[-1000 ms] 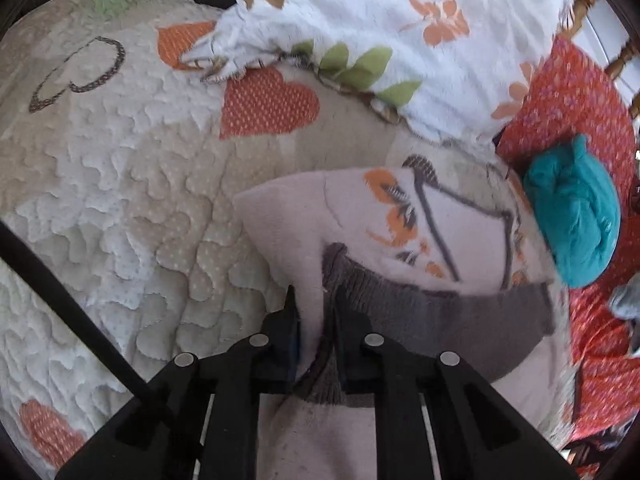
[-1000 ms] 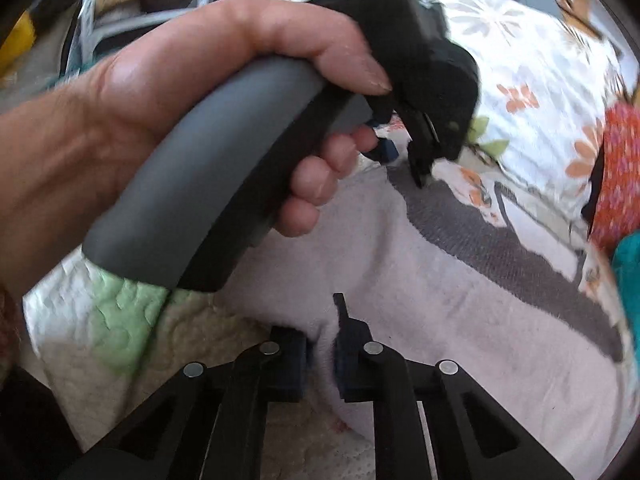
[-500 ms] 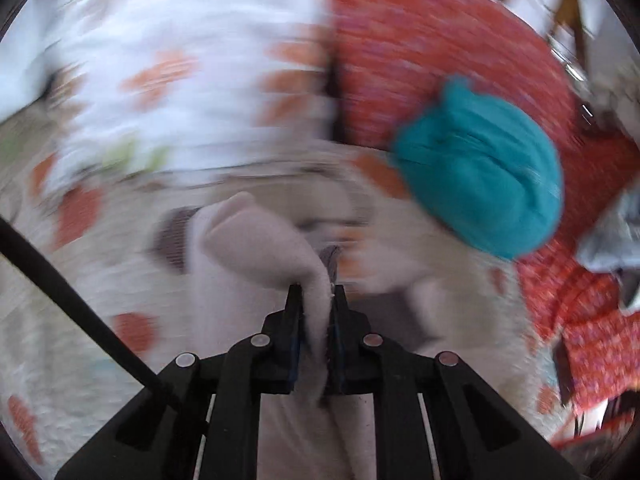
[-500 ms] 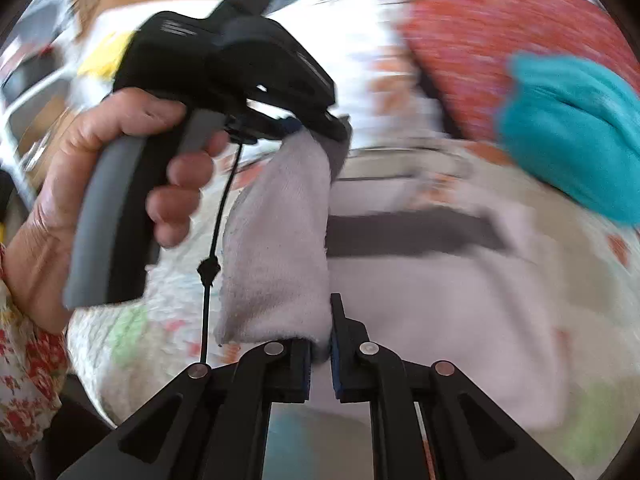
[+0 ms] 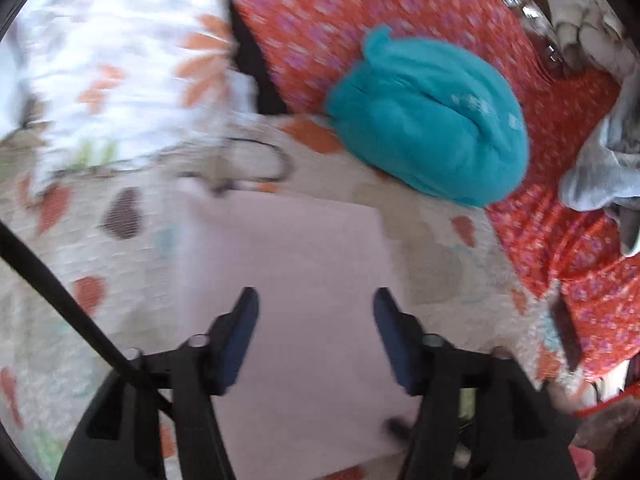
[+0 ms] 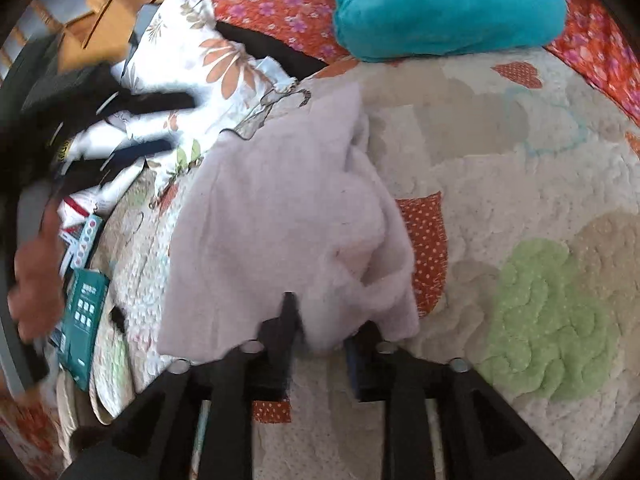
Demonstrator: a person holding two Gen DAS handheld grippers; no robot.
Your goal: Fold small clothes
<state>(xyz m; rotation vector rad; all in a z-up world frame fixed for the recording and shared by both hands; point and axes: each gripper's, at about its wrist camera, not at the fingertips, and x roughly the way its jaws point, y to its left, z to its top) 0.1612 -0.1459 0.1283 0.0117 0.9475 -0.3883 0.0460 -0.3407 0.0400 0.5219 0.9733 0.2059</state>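
Note:
A pale pink small garment lies folded over on the quilted bedspread. In the left wrist view my left gripper is open, its fingers apart just above the garment, holding nothing. In the right wrist view the same pink garment lies bunched and rumpled. My right gripper is open, with its fingers on either side of the garment's near edge, which bulges between them. The views are motion blurred.
A teal cloth bundle lies beyond the garment on a red floral cover. A white floral pillow lies at the left. A grey cloth is at the right. A teal box and the person's hand are at the left.
Both grippers were shut on the pink garment and lifted its edge over. Now both have opened and let go, and the garment lies folded with its grey band hidden.

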